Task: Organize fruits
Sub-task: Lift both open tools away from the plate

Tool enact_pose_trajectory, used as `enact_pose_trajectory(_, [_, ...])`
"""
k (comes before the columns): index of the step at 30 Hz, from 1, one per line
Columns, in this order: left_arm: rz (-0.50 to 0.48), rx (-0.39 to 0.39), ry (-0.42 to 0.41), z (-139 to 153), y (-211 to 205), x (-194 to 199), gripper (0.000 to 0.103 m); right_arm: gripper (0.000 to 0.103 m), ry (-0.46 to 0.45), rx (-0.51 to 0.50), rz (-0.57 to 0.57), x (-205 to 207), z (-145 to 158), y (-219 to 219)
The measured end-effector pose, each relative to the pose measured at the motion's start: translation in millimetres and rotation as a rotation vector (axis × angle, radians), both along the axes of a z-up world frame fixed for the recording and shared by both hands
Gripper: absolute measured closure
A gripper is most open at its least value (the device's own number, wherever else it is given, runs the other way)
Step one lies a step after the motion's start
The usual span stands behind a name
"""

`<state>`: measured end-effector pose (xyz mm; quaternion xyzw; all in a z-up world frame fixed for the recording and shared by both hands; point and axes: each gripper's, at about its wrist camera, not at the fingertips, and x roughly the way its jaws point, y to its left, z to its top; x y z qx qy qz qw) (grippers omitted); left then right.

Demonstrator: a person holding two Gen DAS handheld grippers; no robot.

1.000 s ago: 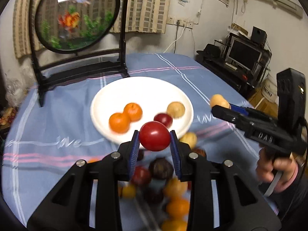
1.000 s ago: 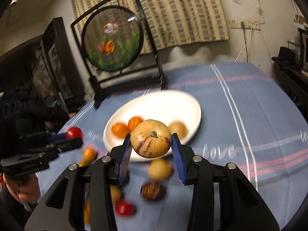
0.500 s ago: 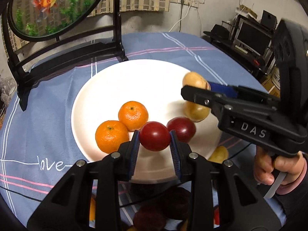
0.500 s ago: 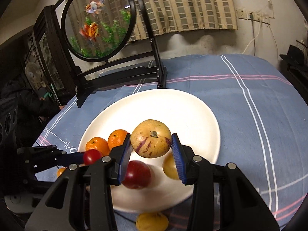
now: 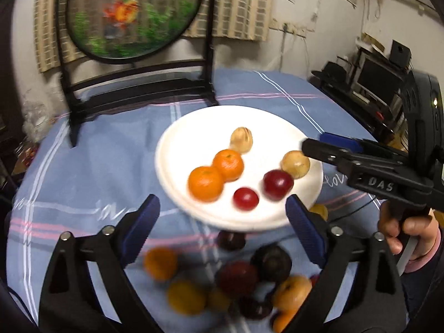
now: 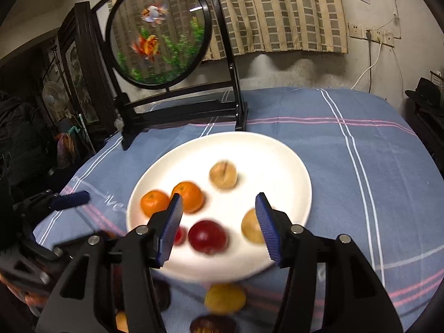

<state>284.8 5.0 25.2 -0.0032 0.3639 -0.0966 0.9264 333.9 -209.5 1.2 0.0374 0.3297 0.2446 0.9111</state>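
Observation:
A white plate (image 5: 205, 122) (image 6: 277, 155) on the blue cloth holds two oranges (image 5: 206, 183) (image 6: 187, 196), two red fruits (image 5: 246, 198) (image 6: 207, 236) and two tan striped fruits (image 5: 241, 139) (image 6: 222, 175). My left gripper (image 5: 222, 226) is open and empty, just short of the plate's near rim. My right gripper (image 6: 219, 223) is open and empty above the plate's near part; it shows in the left wrist view (image 5: 327, 149) at the plate's right rim. A pile of loose fruits (image 5: 238, 280) lies on the cloth in front of the plate.
A black stand with a round goldfish panel (image 5: 133, 14) (image 6: 158, 36) rises behind the plate. A yellow fruit (image 6: 224, 297) and a dark one (image 6: 213, 324) lie near the plate's front edge. A desk with a monitor (image 5: 377, 77) is at the far right.
Both grippers have opened and pulled back. The red fruit left my left gripper and the striped tan fruit left my right gripper; both now lie on the plate.

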Motion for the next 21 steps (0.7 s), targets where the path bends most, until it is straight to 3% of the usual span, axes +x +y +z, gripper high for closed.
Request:
enact_pose_trajectory(9, [0.084, -0.094, 0.025, -23, 28, -107, 0.007, 0.048, 0.043, -0.096, -0.035, -71, -27, -14])
enact_pose_trajectory(14, [0.078, -0.060, 0.025, -43, 13, -152, 0.007, 0.048, 0.086, -0.122, -0.028, -94, -44, -15])
enact_pose_trajectory(21, [0.011, 0.017, 0.025, -58, -10, -173, 0.007, 0.048, 0.119, -0.187, -0.001, -96, -58, 0])
